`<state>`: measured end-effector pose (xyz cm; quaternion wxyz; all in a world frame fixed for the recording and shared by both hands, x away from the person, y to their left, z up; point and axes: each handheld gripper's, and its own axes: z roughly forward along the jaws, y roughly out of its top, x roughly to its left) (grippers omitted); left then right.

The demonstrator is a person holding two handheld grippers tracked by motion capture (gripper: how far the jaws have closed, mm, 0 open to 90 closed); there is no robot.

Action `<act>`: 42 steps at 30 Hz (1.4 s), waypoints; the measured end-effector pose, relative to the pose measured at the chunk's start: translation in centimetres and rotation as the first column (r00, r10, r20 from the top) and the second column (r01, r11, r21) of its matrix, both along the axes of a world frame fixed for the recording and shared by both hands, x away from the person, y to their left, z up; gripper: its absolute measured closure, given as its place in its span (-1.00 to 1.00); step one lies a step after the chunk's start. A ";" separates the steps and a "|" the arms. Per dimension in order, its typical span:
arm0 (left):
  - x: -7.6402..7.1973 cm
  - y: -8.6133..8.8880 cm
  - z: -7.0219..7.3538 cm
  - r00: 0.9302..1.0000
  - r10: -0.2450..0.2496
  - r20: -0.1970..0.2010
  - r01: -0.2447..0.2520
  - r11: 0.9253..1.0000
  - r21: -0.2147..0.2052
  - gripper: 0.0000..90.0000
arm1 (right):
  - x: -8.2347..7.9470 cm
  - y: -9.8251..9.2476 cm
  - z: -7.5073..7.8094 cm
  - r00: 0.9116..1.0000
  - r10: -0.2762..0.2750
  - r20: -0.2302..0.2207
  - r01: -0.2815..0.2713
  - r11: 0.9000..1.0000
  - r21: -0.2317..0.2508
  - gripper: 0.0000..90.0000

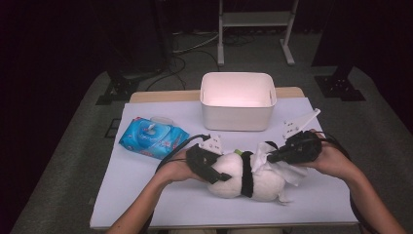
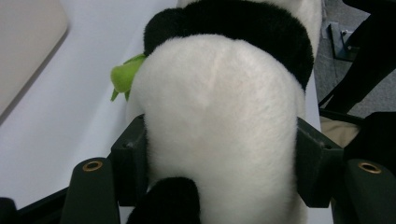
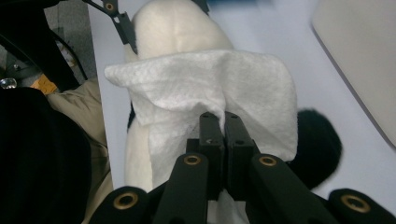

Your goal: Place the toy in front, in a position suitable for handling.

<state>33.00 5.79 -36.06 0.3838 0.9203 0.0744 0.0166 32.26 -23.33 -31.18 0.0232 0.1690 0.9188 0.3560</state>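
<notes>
High view: my panda plush (image 1: pixel 246 179) lies in front of the white bin (image 1: pixel 237 101), the wipes pack (image 1: pixel 152 137) off to the bin's left. My left gripper (image 1: pixel 221 176) clamps the plush; my right gripper (image 1: pixel 271 157) pinches a white wipe (image 1: pixel 287 171) against it

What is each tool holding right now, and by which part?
The left tool clamps the plush panda across its white body, one pad on each side. The right tool is shut on the white wipe, pinching its lower middle.
</notes>
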 end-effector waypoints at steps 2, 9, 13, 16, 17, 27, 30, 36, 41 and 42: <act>0.0 -0.1 0.3 1.000 0.000 0.012 0.000 1.000 0.006 -0.25 | 0.1 0.7 0.1 1.000 0.012 0.001 -0.012 1.000 -0.002 0.95; 0.6 0.5 1.2 0.999 -0.003 0.037 0.002 1.000 0.025 -0.24 | 1.1 2.2 0.5 1.000 0.027 -0.002 -0.027 0.999 -0.021 0.95; 0.8 1.6 1.1 0.999 0.010 0.035 -0.010 1.000 0.011 -0.24 | 1.3 1.6 0.1 1.000 0.015 -0.016 -0.015 1.000 -0.010 0.95; 0.7 2.1 0.5 1.000 0.013 0.012 -0.013 1.000 0.000 -0.25 | 1.2 1.1 -0.4 1.000 0.015 -0.025 -0.015 1.000 0.002 0.95; 0.5 2.2 0.2 1.000 0.015 -0.011 -0.015 1.000 -0.008 -0.32 | 1.0 1.1 -0.6 0.999 0.016 -0.030 -0.016 1.000 0.005 0.95; 0.8 1.0 0.5 0.997 0.012 -0.075 -0.013 1.000 -0.014 -0.68 | -0.2 2.3 -1.4 0.998 0.051 -0.030 -0.052 0.998 -0.030 0.95; 0.6 0.7 0.4 0.998 0.002 -0.061 -0.002 1.000 -0.008 -0.42 | -0.5 2.4 -1.3 0.998 0.052 -0.023 -0.052 0.998 -0.040 0.95; 0.1 1.2 0.3 0.999 -0.021 -0.048 0.020 1.000 -0.010 -0.26 | -0.3 2.4 -0.3 0.998 0.059 0.008 -0.059 0.998 -0.032 0.95; -0.7 1.3 0.4 0.999 -0.042 -0.025 0.042 0.999 0.000 -0.25 | 0.5 1.5 0.4 0.999 0.015 0.031 -0.014 1.000 -0.014 0.95; -0.7 1.3 0.4 0.999 -0.044 -0.026 0.044 0.999 -0.001 -0.25 | 0.5 1.5 0.4 0.999 0.015 0.031 -0.014 1.000 -0.014 0.95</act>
